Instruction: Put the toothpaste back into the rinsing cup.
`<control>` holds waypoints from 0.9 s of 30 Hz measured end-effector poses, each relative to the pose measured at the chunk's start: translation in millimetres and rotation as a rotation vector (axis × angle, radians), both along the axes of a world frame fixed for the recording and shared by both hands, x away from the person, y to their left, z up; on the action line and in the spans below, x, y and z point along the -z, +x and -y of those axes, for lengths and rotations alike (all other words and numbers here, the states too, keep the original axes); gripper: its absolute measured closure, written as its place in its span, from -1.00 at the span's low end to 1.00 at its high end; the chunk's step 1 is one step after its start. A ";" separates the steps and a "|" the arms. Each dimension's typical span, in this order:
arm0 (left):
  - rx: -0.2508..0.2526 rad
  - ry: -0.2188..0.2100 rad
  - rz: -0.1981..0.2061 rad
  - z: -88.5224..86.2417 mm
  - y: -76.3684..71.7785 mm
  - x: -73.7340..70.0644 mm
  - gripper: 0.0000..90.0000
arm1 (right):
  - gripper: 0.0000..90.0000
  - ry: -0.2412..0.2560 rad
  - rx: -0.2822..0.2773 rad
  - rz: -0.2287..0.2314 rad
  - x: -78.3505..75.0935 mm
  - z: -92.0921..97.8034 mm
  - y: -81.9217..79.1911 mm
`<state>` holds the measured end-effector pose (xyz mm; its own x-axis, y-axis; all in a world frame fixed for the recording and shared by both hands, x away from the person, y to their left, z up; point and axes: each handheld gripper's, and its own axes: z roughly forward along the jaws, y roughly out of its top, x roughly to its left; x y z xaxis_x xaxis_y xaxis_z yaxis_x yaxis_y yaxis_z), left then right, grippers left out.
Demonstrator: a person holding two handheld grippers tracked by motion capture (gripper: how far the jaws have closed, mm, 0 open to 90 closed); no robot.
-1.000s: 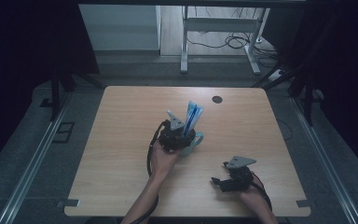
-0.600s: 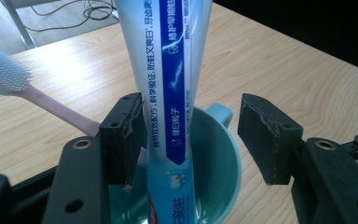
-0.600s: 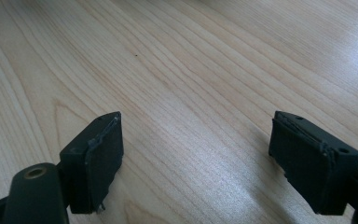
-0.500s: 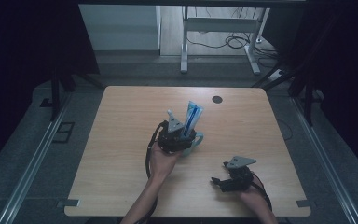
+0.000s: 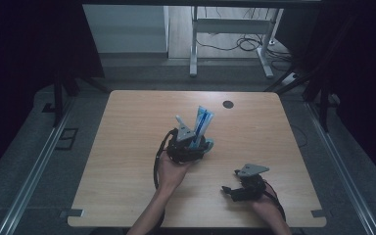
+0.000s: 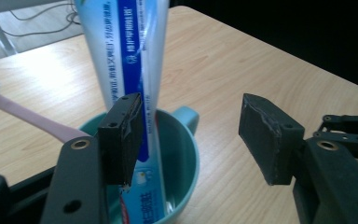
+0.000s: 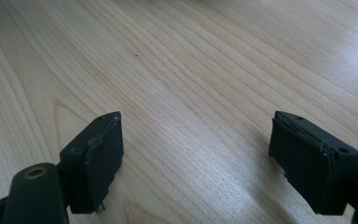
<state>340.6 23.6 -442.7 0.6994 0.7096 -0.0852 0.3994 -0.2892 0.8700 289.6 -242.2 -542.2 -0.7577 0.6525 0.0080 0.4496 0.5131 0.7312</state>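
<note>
A teal cup [image 6: 186,163] stands mid-table with a blue-and-white toothpaste tube [image 6: 130,51] upright inside it. A pink toothbrush [image 6: 32,116] leans out of the cup to the left. My left gripper [image 6: 193,137] hangs open just over the cup's rim, its left jaw beside the tube and nothing pinched. From above, the left gripper [image 5: 188,142] covers most of the cup [image 5: 208,144], and the tube [image 5: 201,125] sticks up past it. My right gripper [image 7: 198,156] rests open over bare wood near the front right [image 5: 230,190].
A dark round grommet [image 5: 228,104] sits near the far edge of the wooden table [image 5: 127,147]. Black curtains flank both sides. A white table frame [image 5: 225,29] and cables stand on the floor beyond.
</note>
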 end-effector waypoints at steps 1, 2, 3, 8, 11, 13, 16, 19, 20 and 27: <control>0.008 -0.002 -0.004 0.1 -0.2 -0.5 -0.11 | -0.61 -0.004 -0.005 0.005 0.2 0.3 0.4; 0.016 -0.003 -0.014 0.3 -0.3 -1.0 -0.12 | -0.61 -0.004 -0.004 0.002 0.1 0.2 0.2; 0.025 -0.003 -0.021 0.5 -0.6 -1.4 -0.14 | -0.61 -0.004 -0.004 0.002 0.1 0.2 0.2; 0.059 -0.012 -0.046 0.0 -2.9 -3.8 -0.22 | -0.61 -0.004 -0.003 0.002 0.1 0.2 0.1; 0.082 -0.008 -0.061 0.1 -5.1 -5.8 -0.28 | -0.61 -0.005 -0.005 0.005 0.2 0.1 0.3; 0.088 0.005 -0.058 0.8 -7.1 -6.8 -0.32 | -0.61 -0.006 -0.005 0.005 0.2 0.0 0.2; 0.103 0.024 -0.054 1.7 -10.8 -8.3 -0.35 | -0.61 -0.006 -0.004 0.006 0.1 0.0 0.2; 0.119 0.033 -0.054 1.7 -14.7 -9.2 -0.38 | -0.61 -0.005 -0.001 0.004 0.0 -0.2 0.0; 0.125 0.035 -0.056 1.5 -15.9 -9.5 -0.39 | -0.61 -0.005 -0.002 0.004 0.1 -0.2 0.0; 0.150 0.053 -0.068 -1.7 -24.2 -12.3 -0.52 | -0.61 -0.006 -0.002 0.005 0.1 -0.2 0.1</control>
